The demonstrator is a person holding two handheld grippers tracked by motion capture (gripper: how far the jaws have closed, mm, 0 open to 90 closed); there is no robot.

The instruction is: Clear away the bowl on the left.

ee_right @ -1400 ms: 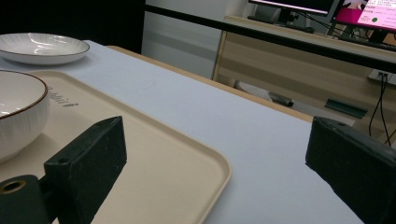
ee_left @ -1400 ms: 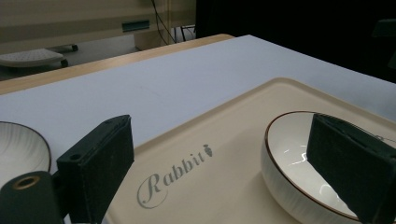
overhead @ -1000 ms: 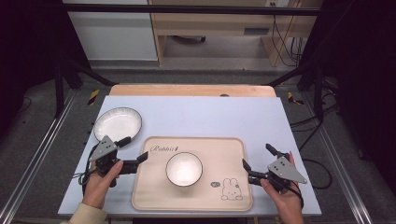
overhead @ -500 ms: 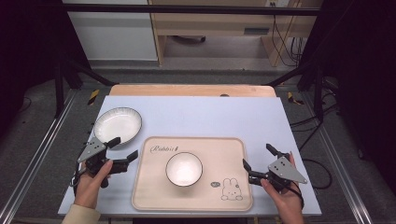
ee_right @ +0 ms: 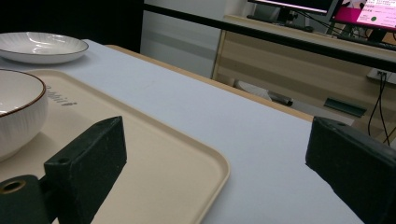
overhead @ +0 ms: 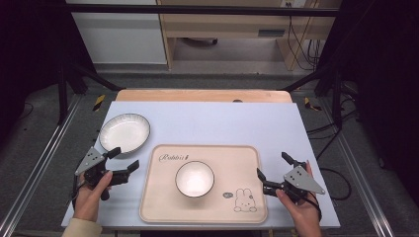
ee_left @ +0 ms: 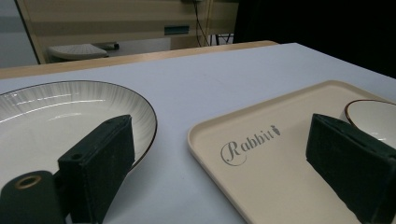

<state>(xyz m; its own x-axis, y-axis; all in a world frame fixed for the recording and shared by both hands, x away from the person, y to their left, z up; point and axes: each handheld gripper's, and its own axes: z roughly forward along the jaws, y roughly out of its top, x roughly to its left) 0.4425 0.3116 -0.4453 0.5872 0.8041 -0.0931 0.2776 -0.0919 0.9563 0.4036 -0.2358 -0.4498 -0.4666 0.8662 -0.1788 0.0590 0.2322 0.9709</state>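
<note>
A beige tray with a rabbit print lies at the table's front middle, and a white bowl stands in its centre. A white ribbed plate rests on the table to the tray's upper left. My left gripper is open just left of the tray and below the plate; its view shows the plate and the tray's corner between the jaws. My right gripper is open at the tray's right edge, with the tray corner and the bowl in its view.
The pale blue table top stretches behind the tray, with a wooden strip along its far edge. Dark stands and cables flank the table on both sides. A desk with a monitor stands beyond.
My left gripper has drawn back leftward off the tray's left edge and now sits beside it. The right gripper, bowl and plate have stayed put.
</note>
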